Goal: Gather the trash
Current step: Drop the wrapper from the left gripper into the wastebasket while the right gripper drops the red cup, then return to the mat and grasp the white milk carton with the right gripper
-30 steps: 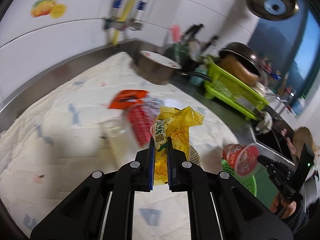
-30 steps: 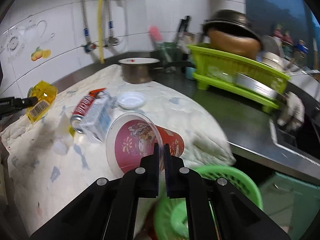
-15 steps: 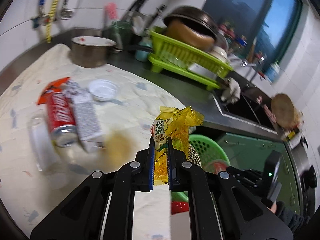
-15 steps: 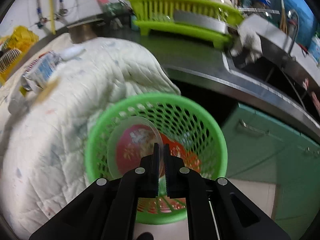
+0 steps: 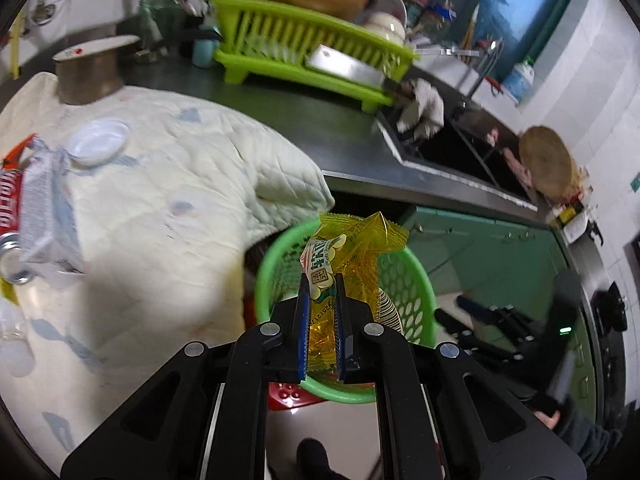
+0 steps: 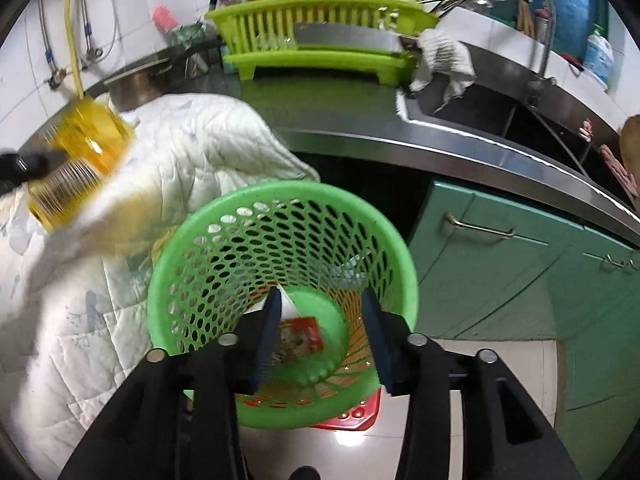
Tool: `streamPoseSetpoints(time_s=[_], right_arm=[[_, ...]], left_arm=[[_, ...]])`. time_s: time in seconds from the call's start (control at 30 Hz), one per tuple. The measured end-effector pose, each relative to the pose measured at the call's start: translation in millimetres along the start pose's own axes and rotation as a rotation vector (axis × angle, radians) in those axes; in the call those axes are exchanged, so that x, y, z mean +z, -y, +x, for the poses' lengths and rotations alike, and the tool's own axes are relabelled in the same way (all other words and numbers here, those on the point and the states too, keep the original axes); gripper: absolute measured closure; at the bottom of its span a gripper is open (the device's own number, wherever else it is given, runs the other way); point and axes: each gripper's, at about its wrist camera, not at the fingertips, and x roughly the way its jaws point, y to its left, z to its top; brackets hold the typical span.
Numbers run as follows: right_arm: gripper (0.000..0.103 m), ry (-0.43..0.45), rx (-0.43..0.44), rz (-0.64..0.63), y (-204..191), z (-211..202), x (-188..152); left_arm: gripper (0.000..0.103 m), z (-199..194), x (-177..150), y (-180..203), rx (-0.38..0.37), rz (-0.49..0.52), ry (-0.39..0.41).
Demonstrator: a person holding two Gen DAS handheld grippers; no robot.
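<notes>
My left gripper (image 5: 322, 280) is shut on a yellow snack wrapper (image 5: 352, 256) and holds it over the near rim of the green mesh trash basket (image 5: 416, 280). In the right wrist view my right gripper (image 6: 320, 304) is open and empty just above the basket (image 6: 192, 264). The red cup (image 6: 298, 338) lies at the basket's bottom. The yellow wrapper (image 6: 76, 164) also shows at the left of that view, blurred. A red soda can (image 5: 8, 208), a white carton (image 5: 44, 216) and a white lid (image 5: 98, 142) lie on the quilted cloth (image 5: 180, 184).
A green dish rack (image 5: 312, 48) and a steel pot (image 5: 90, 72) stand on the steel counter (image 5: 328, 128). A sink (image 6: 520, 120) lies to the right, green cabinets (image 6: 500, 264) below it. The basket stands on a red stool (image 6: 352, 416) beside the cloth's edge.
My right gripper opened and let the red cup drop into the basket. My left gripper carried the yellow wrapper rightwards off the cloth to the basket's rim.
</notes>
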Motion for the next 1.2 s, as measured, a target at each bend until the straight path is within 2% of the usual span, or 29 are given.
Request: streamPoseSetpoints(time_s=[0.13,0.33,0.37,0.4,0.43,0.57,0.87,1.2], right_arm=[[0.047,0.03,-0.009,0.031,10.9,-17.6,-1.2],[0.04,0.067,-0.029,0.054,20.5,-38.0,-3.8],[0.04,0.072,-0.029,0.059,21.9,-41.0,-4.2],[0.04,0.074,-0.029,0.062,23.5,-43.3,-4.5],[0.04,0.078,-0.034,0.063,23.8,-44.7,-4.5],[0.037,0.095,-0.037,0.075,27.1,-53.5,-5.1],[0.033,0.122,-0.026,0.065,22.3,-61.8,-1.5],[0.029,0.148,0.032,0.008,-7.8,-61.6,16.2]], left_arm=[[0.093,24.2,-4.3,7.7,-0.021,-0.008,-0.058],[0.089,48.9,-8.2,22.0,-0.027,0.002,-0.118],[0.084,51.5,-9.1,25.5,-0.038,0.004,-0.122],[0.071,53.4,-9.7,27.9,-0.034,0.005,-0.128],[0.067,54.9,-10.4,29.8,-0.036,0.004,-0.132],[0.061,57.1,-13.6,40.1,-0.06,0.02,-0.141],[0.055,34.9,-14.2,32.6,-0.052,-0.006,-0.102],[0.054,-17.4,-11.4,-10.6,0.042,-0.086,-0.002]])
